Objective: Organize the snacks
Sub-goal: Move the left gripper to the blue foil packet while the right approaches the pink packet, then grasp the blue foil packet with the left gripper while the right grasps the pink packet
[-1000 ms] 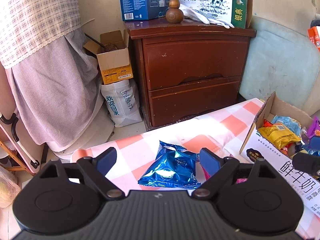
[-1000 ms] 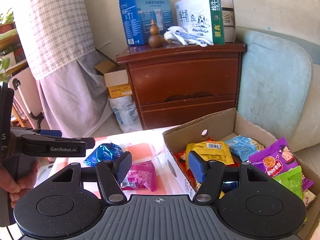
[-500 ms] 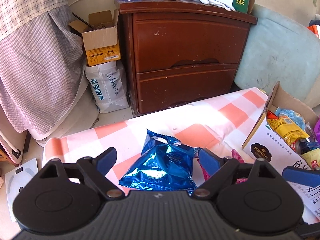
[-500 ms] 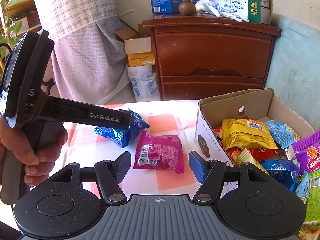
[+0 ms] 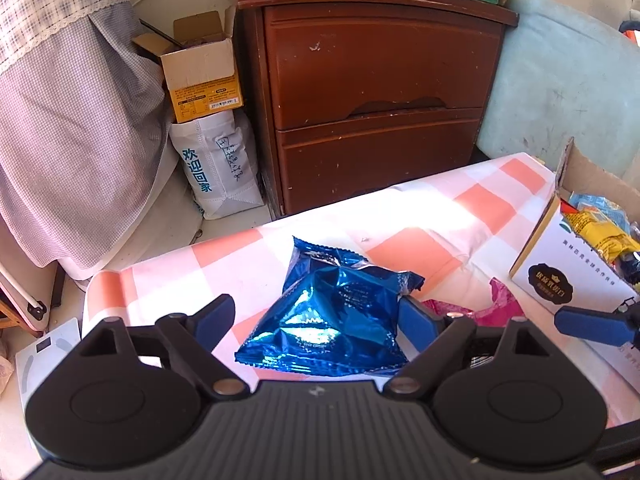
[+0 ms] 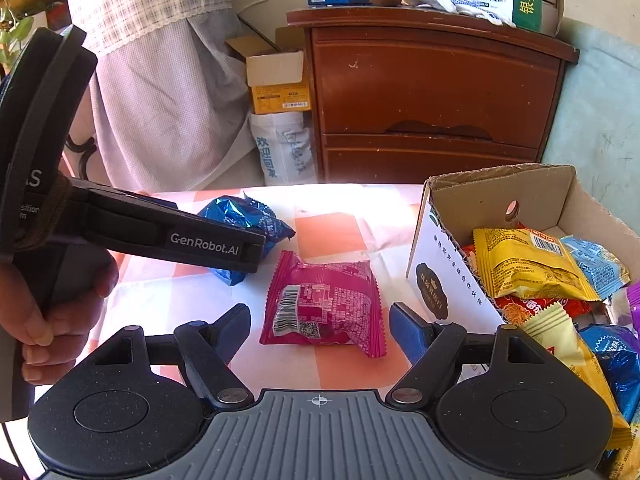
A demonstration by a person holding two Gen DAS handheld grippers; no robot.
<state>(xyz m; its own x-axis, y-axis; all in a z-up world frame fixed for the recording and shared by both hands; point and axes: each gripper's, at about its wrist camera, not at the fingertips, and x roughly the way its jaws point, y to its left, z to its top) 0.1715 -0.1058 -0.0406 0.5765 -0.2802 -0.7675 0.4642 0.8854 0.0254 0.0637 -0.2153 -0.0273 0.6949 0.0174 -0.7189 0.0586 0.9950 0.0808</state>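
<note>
Both grippers hovered over the checked cloth [image 5: 472, 204]. At 3 o'clock in the right wrist view stood the box [image 6: 448, 280], open-topped, packed with snacks: a yellow packet [image 6: 524, 264] on top, a light blue packet [image 6: 592, 260] just beside it at 2 o'clock, red, dark blue and purple wrappers below. The left gripper [image 5: 316, 316] had its jaws spread and closing around the blue packet [image 5: 332, 312], which lay on the cloth between the fingers; the right finger [image 5: 416, 322] stood at the packet's edge, though I could not tell whether it touched, and the left finger was apart from it. The right gripper [image 6: 320, 328] had its jaws spread and opening, with the pink packet [image 6: 324, 304] lying flat on the cloth between the fingers, neither pad touching it. In that view the blue packet sat at 10 o'clock from the pink one, partly hidden by the left gripper's body, held in a hand [image 6: 60, 316].
</note>
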